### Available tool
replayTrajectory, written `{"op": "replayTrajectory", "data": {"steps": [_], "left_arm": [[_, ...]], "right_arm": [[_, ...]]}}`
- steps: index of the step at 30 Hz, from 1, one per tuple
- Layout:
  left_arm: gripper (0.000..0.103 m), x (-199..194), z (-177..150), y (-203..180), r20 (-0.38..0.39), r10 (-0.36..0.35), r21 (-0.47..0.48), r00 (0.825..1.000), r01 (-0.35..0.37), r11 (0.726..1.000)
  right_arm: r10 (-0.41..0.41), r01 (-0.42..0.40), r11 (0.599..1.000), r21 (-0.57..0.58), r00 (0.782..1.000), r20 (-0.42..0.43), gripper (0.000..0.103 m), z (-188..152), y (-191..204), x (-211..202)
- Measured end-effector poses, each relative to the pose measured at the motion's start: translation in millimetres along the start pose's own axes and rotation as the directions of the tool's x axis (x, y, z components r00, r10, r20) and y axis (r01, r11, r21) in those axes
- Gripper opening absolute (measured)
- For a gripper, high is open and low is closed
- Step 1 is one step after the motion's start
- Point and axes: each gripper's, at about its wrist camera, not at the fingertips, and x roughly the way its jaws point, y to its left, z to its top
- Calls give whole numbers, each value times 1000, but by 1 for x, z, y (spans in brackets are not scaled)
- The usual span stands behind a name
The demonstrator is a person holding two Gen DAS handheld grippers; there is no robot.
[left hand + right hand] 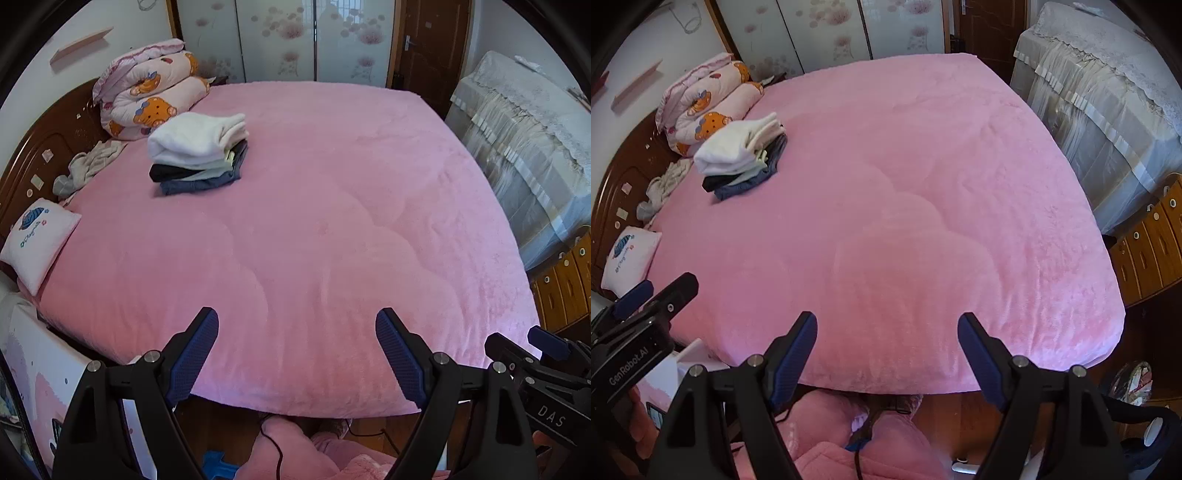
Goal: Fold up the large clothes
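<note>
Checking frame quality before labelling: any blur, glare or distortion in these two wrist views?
Left wrist: strong fisheye bend, dark corners, bed cover sharp, folded clothes stack clear, soft even light. Right wrist: same curvature, no glare, stack slightly soft, floor beneath the open right gripper dim.

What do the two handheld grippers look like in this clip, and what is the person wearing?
Both the left gripper and right gripper are black, angular frames with silver bolts and two fingers faced with dark blue textured pads. White lettering marks their bodies: "GenRobot.AI" on the left, "DAS" on the right. A black cable trails over the person's fluffy pink clothing.
</note>
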Motion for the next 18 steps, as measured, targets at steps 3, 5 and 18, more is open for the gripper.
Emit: {"op": "replayTrajectory", "data": {"steps": [3,5,18], "left_arm": [[86,10,-2,5,-36,-14,-21,999,13,1000],[86,15,-3,9,-47,-6,-26,999,5,1000],[103,27,2,0,-69,9,27,998,-7,1000]], "right_arm": [[-12,12,1000,16,1000,-16,79,-2,-3,7],[-15,15,999,29,1000,-12,79,-2,-6,7],[-10,10,1000,14,998,-56,95,-1,0,16]]}}
